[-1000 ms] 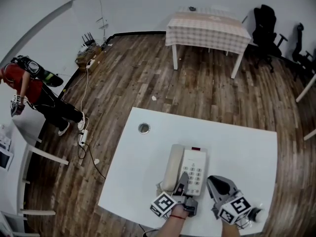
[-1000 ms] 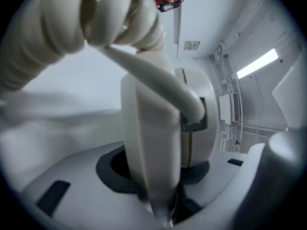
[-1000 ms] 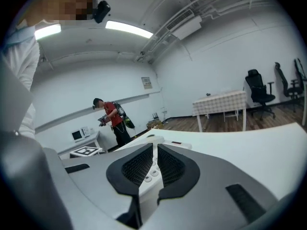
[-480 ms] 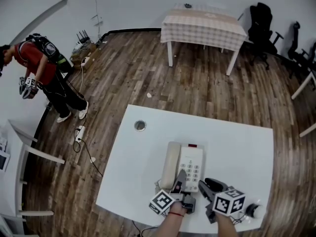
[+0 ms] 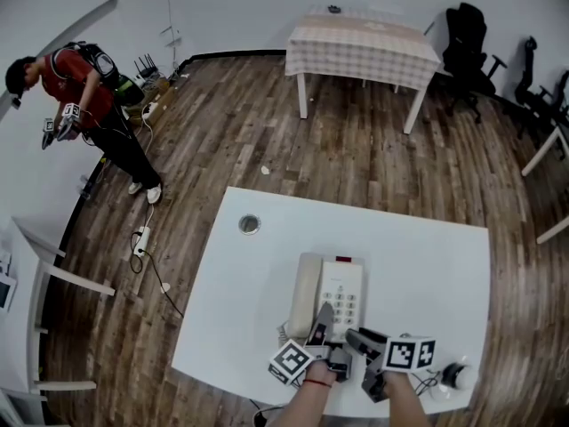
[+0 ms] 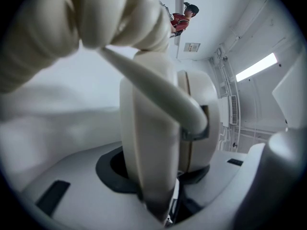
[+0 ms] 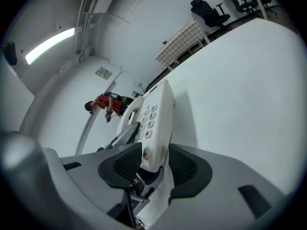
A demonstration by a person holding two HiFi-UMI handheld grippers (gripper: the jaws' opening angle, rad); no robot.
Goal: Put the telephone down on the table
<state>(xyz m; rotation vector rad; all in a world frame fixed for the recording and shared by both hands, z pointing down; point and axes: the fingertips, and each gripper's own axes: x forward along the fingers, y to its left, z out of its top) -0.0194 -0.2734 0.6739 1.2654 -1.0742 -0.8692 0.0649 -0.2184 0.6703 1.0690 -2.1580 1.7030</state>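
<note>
Telephone (image 5: 340,294) lies flat and keypad up on the near half of the white table (image 5: 427,265) in the head view. Its handset (image 5: 307,294) sits in the cradle on the left side, so the set-down looks all but done. Both grippers meet it at its near end. The left gripper (image 5: 322,320) reaches over the top between handset and keys, and the right gripper (image 5: 358,354) sits just beside the near right corner, tilted downward. Well apart, on the wood floor (image 5: 356,149), a person in red (image 5: 89,87) stands by the wall and has no part in this. In the left gripper view the telephone (image 6: 148,128) stands between the two dark pads (image 6: 112,169), which close on it from either side, and the coiled cord (image 6: 115,18) loops across the top of the picture. The jaws are only part-way closed because the casing fills the gap, and I judge this grip is there to steady the set while the other hand lets go. In the right gripper view the keypad edge of the telephone (image 7: 153,123) runs up between the jaws. These have just been opening and now stand wide, with a strip of table (image 7: 249,90) showing between the right-hand pad and the casing, so nothing is gripped there. What seems left is for the left gripper to release too.
</note>
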